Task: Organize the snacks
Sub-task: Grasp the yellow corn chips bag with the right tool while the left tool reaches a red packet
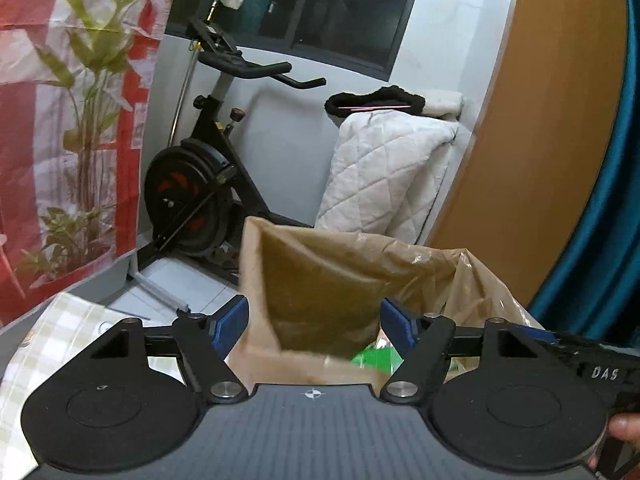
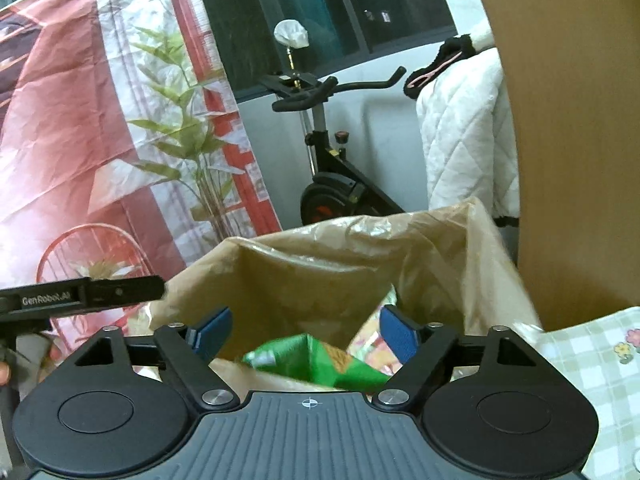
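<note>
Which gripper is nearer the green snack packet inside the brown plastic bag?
Right. The right gripper hangs open directly over the green snack packet in the brown plastic bag. The left gripper, also open, sits at the bag's left side, packet off toward its right finger.

The left gripper [image 1: 314,322] is seen low in the frame, its blue-padded jaws spread wide with nothing between them. Just beyond them, at lower centre, an open brown bag [image 1: 340,276] is shown, a green packet [image 1: 376,360] visible inside. An exercise bike [image 1: 208,184] is placed behind, centre left, a white quilt [image 1: 380,172] to its right.
</note>
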`<state>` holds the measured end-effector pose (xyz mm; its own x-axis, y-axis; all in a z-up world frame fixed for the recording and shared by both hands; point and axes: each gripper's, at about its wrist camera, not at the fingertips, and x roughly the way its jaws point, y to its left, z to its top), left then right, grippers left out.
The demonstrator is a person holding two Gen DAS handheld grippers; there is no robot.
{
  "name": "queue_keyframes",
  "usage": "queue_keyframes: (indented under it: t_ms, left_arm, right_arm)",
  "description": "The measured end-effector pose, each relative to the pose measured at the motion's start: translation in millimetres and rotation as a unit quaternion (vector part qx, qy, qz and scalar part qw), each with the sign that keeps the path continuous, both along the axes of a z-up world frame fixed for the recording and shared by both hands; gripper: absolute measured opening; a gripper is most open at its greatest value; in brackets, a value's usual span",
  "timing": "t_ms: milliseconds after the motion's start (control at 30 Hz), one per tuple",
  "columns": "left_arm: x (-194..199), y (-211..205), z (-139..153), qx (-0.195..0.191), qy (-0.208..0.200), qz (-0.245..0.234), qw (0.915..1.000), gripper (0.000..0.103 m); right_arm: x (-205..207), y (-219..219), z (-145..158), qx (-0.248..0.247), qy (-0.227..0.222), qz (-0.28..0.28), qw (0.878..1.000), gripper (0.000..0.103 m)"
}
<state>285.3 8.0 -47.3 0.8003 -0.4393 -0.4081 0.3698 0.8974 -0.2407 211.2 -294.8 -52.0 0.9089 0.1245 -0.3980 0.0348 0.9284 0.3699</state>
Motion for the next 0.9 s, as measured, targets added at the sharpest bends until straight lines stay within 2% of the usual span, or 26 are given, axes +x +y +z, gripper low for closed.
queue_keyframes:
  t_ms: [233, 467, 600, 800, 900]
  left_arm:
    - [-50.1, 18.0, -2.0, 0.009, -0.001, -0.012, 0.9999, 0.074]
    - [-91.3, 14.7, -38.7, 0.035, 0.01, -0.022, 0.9991, 0.07]
    - [-104.0, 14.7, -62.8, 0.02, 0.037, -0.026, 0.9988, 0.07]
    - [-116.1, 12.4, -89.6, 0.01, 0.062, -0.027, 0.9976, 0.069]
    - [-120.5, 13.4, -98.8, 0.006, 0.072, -0.028, 0.997, 0.069]
  right_arm:
    - [-64.8, -18.0, 1.2, -0.005, 0.002, 0.006, 1.0, 0.075]
    - [-125.7, -9.9, -20.8, -0.036, 0.029, 0.005, 0.999, 0.075]
    - [-151.0, -2.1, -51.4, -0.044, 0.07, 0.002, 0.997, 0.075]
    - [-180.1, 0.8, -101.7, -0.039, 0.161, -0.018, 0.986, 0.077]
    - [-187.4, 1.9, -120.7, -0.032, 0.201, -0.021, 0.979, 0.084]
